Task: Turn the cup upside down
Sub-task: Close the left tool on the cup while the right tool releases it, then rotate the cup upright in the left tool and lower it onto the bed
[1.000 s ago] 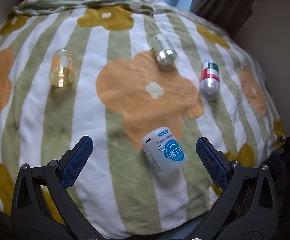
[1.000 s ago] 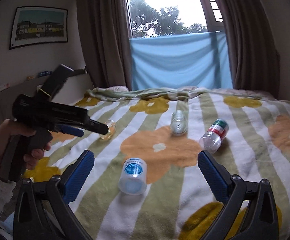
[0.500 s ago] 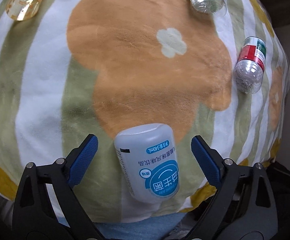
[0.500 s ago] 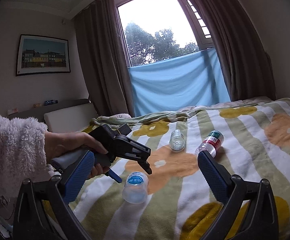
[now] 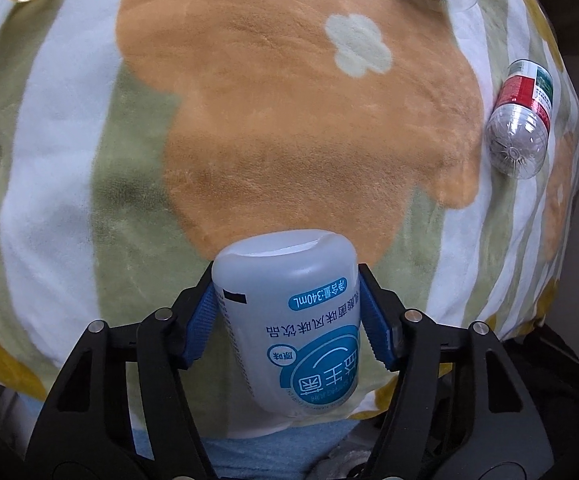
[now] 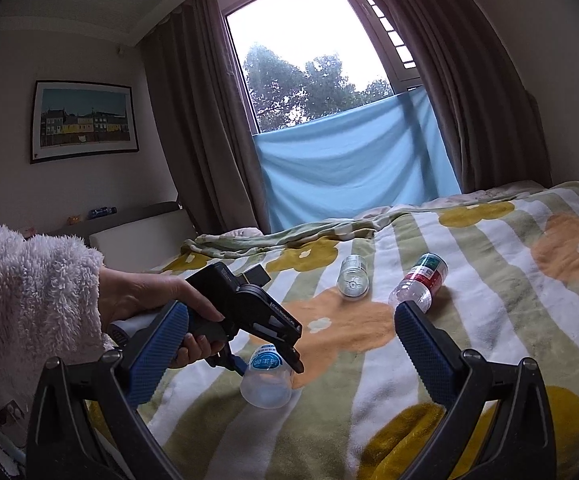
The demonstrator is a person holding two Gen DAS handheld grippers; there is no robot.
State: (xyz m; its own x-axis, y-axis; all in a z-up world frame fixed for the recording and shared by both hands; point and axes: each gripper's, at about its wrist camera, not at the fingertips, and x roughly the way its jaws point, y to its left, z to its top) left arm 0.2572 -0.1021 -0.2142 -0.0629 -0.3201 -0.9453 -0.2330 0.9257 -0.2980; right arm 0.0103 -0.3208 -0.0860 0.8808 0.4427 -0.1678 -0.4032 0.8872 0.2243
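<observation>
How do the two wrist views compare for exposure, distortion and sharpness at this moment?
Left wrist view: soft, even light; the fisheye bulges the striped floral blanket; the translucent white blue-labelled cup in the left gripper reads sharp. Right wrist view: the bright window is blown out, the walls dim; the open right gripper is sharp, and the edges are vignetted.

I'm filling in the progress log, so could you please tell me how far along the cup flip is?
Done: the left gripper is shut on the white cup, pads on both its sides. In hand: the cup is still low over the blanket, not visibly turned over. Left: flip it and set it down. The right gripper is open and idle.
</observation>
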